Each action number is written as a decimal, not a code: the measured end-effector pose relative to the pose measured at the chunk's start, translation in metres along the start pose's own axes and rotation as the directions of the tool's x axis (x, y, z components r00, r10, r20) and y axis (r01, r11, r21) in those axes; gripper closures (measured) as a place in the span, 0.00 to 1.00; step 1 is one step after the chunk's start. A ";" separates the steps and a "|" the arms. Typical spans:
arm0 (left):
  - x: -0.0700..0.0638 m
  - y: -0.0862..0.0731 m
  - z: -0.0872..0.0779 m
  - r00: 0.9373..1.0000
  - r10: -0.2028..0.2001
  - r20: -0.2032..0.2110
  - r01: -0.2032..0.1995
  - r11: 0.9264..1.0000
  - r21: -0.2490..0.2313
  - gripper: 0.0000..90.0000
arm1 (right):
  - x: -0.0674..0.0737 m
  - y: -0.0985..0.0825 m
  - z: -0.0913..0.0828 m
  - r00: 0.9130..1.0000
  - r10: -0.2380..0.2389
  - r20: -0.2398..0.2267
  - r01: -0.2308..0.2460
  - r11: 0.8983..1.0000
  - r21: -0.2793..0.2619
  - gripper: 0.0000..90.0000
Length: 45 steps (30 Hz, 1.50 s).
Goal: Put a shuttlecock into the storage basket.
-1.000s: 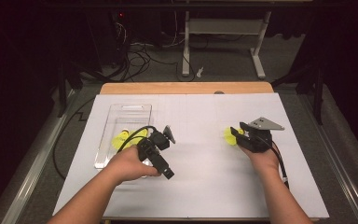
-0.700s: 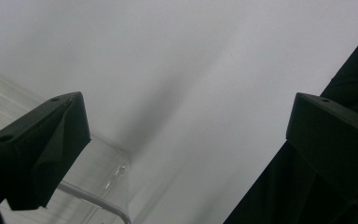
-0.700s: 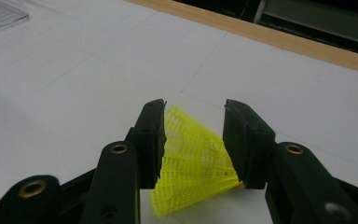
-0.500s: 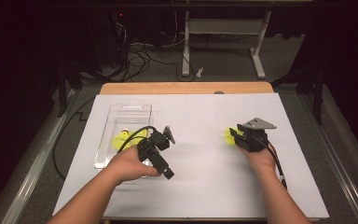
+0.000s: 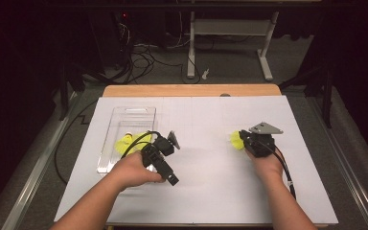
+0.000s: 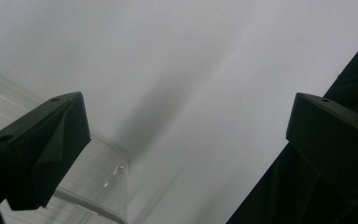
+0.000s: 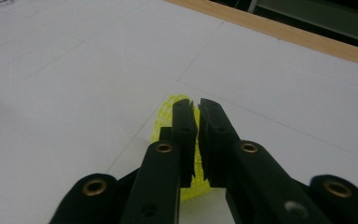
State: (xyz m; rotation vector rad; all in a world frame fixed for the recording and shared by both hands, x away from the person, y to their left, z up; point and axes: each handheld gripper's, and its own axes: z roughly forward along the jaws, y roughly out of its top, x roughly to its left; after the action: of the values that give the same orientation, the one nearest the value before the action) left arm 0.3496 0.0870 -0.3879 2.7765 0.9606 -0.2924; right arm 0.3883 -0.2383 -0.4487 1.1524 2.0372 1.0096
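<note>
High view: right gripper [image 5: 244, 139] near the desk's [image 5: 211, 191] right edge, jaws just closed on a yellow shuttlecock [image 5: 236, 140]. Left gripper [image 5: 165, 155] beside a clear tray [image 5: 124, 115] at the left edge, a second shuttlecock [image 5: 124, 143] inside.

Left gripper view: jaws wide, nothing between; tray [image 6: 107, 186] below.

Right gripper view: jaws pinch the shuttlecock's [image 7: 168, 114] mesh skirt.

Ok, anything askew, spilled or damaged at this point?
Nothing stands out. The right gripper has just been closing and its jaws pinch the skirt of a yellow shuttlecock on the white table cover. Another shuttlecock lies in the clear tray, beside the open left gripper.
</note>
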 end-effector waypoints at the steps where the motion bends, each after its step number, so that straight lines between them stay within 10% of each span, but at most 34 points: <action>1: -0.001 0.000 0.001 1.000 -0.008 0.003 0.008 1.000 -0.013 0.01 | 0.000 0.000 0.000 1.000 0.002 0.001 -0.002 1.000 0.001 0.99; 25: 0.001 -0.001 0.000 1.000 -0.014 0.011 0.014 1.000 -0.017 0.01 | -0.010 0.003 -0.014 0.996 -0.041 0.080 0.045 0.998 -0.053 1.00; 45: -0.002 0.000 0.002 1.000 -0.003 0.008 0.003 1.000 -0.017 0.01 | 0.002 0.007 -0.053 0.997 -0.074 0.030 0.078 0.988 -0.133 1.00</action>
State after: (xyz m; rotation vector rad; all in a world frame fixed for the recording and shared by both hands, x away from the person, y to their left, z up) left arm 0.3482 0.0851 -0.3889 2.7566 0.9604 -0.2938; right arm 0.3496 -0.2513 -0.4149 1.0050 1.9468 1.0718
